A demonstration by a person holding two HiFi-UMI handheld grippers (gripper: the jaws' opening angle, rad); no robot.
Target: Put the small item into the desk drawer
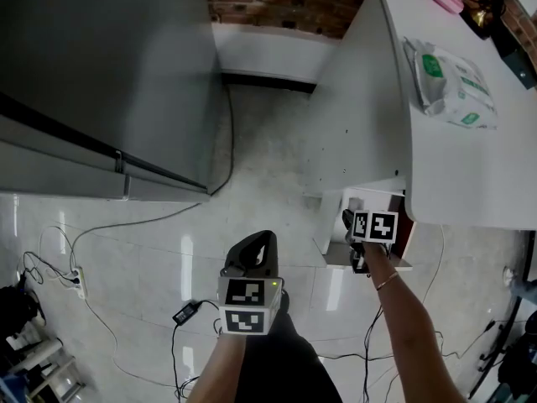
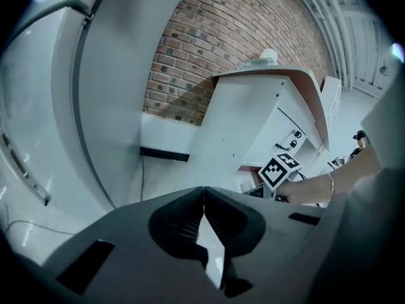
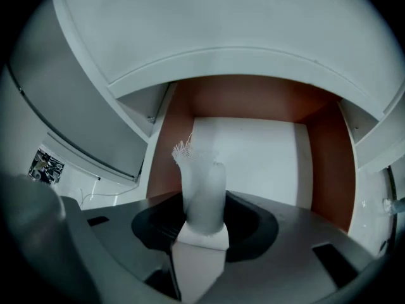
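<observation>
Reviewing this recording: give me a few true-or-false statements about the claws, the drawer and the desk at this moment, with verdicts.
1. The right claw grips a white mesh-like item. True.
2. The white-floored, reddish-brown-walled desk drawer is closed. False: it stands open below the right claw.
3. The left claw holds a second item. False: its jaws are together with nothing between them.
4. A white-and-green plastic packet lies on the white desk top. True.

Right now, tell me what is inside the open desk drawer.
The white desk drawer shows a bare white floor and reddish-brown walls. The right gripper and its small white netted item hide the near part.
</observation>
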